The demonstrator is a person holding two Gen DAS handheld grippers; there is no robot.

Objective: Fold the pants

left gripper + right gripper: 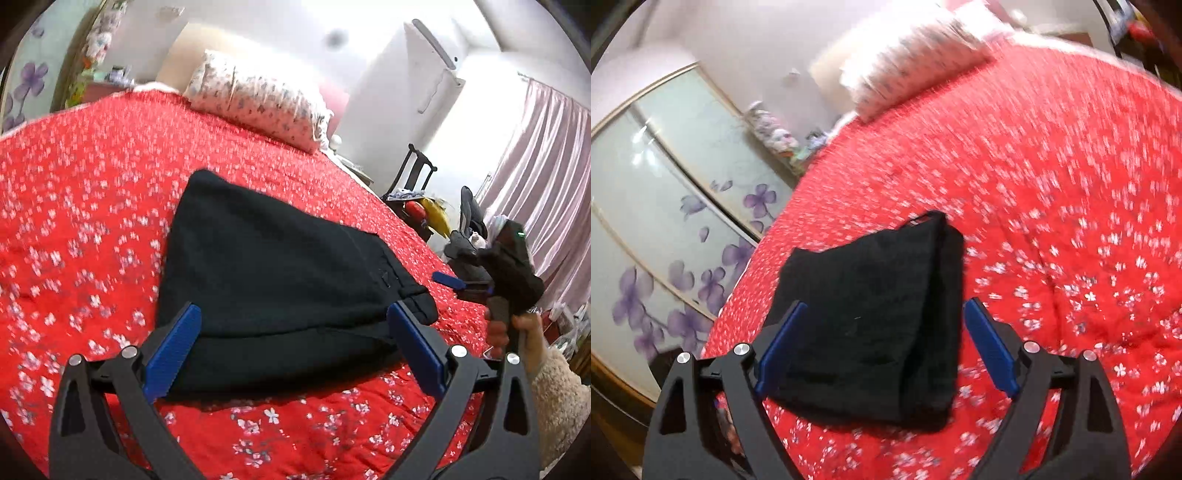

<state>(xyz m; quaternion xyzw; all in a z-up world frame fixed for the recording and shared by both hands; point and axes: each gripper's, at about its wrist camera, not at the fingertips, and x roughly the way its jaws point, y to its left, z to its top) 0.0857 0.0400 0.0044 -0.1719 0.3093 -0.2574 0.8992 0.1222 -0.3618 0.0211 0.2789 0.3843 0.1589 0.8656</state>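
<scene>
Blue pads [173, 350] of the left hand-held gripper [295, 354] frame the near edge of the black pants [280, 277], which lie folded into a compact bundle on the red flowered bedspread [92, 221]. In the left wrist view the bundle sits between and just beyond the 2 fingers, its near hem low between the pads; whether the pads brush the cloth cannot be told. The jaws stand wide and grip nothing.

From the right wrist view, the right hand-held gripper [886, 347] likewise stands spread wide over the same pants [871, 317], with the folded bundle lying between its 2 blue pads [990, 350] and reaching beyond them. The pads do not press the fabric. The left view shows this gripper [448, 280] off to the right of the bundle, held by a hand [517, 332] in a fuzzy cream sleeve [557, 398].

Counted: 1 pair of pants, 2 hand-held grippers, 1 flowered pillow [258, 99] at the far end of the bed, 1 wardrobe [665, 184] with purple flower panels, 1 pink curtain [546, 166].
</scene>
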